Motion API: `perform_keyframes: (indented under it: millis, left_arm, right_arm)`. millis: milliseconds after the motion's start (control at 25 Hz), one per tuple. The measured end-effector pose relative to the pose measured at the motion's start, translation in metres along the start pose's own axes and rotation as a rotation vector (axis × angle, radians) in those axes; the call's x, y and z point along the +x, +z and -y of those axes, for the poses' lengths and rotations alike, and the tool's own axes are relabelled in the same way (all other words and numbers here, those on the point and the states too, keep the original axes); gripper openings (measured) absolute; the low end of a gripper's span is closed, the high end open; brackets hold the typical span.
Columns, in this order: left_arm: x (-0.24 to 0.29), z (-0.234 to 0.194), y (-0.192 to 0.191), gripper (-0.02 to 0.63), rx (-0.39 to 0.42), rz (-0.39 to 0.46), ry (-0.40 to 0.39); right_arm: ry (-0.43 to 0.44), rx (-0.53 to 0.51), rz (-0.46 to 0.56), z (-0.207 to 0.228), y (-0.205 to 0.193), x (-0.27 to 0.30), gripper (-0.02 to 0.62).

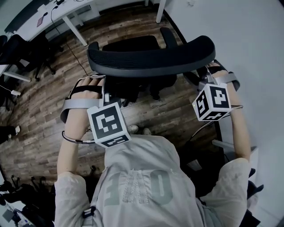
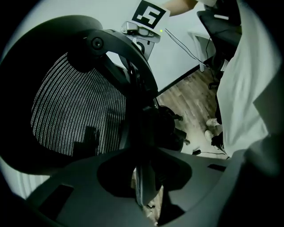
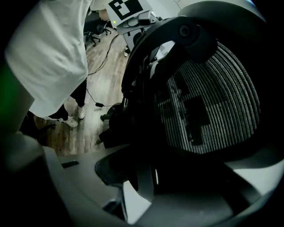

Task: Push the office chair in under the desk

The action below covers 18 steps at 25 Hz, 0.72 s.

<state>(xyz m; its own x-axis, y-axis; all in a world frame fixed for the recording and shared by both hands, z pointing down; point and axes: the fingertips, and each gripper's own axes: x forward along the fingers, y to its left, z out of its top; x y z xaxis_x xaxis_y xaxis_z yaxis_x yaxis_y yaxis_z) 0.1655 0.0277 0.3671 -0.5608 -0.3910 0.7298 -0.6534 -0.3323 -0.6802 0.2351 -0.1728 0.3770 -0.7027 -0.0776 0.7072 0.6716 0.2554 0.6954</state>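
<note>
The black office chair [image 1: 151,55] stands in front of me, its curved top bar nearest and its seat [image 1: 133,44] beyond, facing a white desk [image 1: 66,12] at the top. My left gripper [image 1: 105,88] is at the backrest's left edge and my right gripper [image 1: 205,76] at its right edge. In the left gripper view the mesh backrest [image 2: 75,111] fills the left, and its black frame runs down between the jaws of the left gripper [image 2: 143,175]. The right gripper view mirrors this: mesh [image 3: 213,102], frame between the jaws of the right gripper [image 3: 146,177]. Both grip the frame.
A white wall [image 1: 239,40] runs close along the right. Other dark office chairs [image 1: 26,53] stand at the left by another desk. A cable [image 3: 95,95] trails over the wood floor [image 1: 53,102]. My shoes [image 1: 137,129] are just behind the chair base.
</note>
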Motion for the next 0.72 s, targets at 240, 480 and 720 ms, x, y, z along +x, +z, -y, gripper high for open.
perform_keyframes:
  millis: [240, 480, 720]
  left_arm:
    - [0.004, -0.004, 0.001, 0.115, -0.029, -0.031, 0.053]
    - [0.018, -0.014, -0.010, 0.117, -0.045, -0.084, 0.073]
    - [0.035, -0.032, -0.033, 0.118, -0.071, -0.171, 0.069]
  right_arm:
    - [0.004, 0.013, 0.017, 0.004, -0.003, 0.003, 0.129]
    - [0.000, 0.026, 0.047, 0.011, 0.002, 0.012, 0.127]
    - [0.006, 0.027, 0.097, 0.026, 0.019, 0.029, 0.126]
